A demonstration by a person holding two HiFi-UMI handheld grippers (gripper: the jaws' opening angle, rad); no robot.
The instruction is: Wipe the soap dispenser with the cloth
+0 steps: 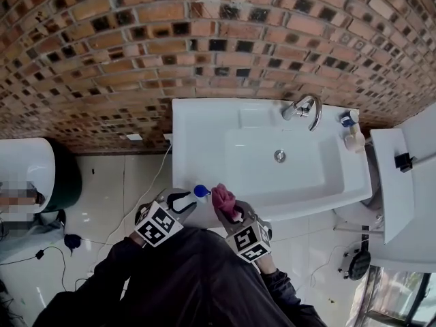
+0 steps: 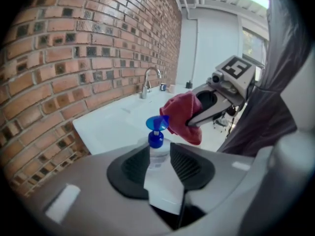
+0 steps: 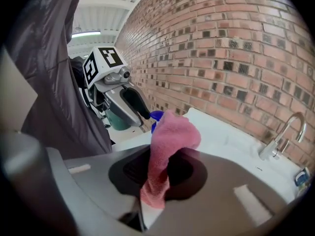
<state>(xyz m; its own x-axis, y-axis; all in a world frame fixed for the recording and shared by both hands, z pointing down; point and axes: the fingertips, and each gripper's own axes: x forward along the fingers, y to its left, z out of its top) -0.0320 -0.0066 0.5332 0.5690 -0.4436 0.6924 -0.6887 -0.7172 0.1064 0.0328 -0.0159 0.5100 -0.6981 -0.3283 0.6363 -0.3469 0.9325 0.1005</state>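
Observation:
The soap dispenser (image 2: 156,149), a clear bottle with a blue pump top (image 1: 201,191), stands upright between the jaws of my left gripper (image 1: 189,197), which is shut on its body. My right gripper (image 1: 228,206) is shut on a pink-red cloth (image 1: 223,197) bunched at its tips. In the left gripper view the cloth (image 2: 184,116) hangs just right of the pump head, close to it; I cannot tell whether they touch. In the right gripper view the cloth (image 3: 167,146) hides most of the blue top (image 3: 155,118). Both grippers hover off the near left corner of the white sink (image 1: 204,125).
The sink has a chrome tap (image 1: 306,109) at the back and small bottles (image 1: 351,131) at its far right corner. A brick wall (image 1: 136,46) runs behind. A white toilet (image 1: 27,165) stands left, a white cabinet (image 1: 392,176) right. Cables lie on the tiled floor (image 1: 122,196).

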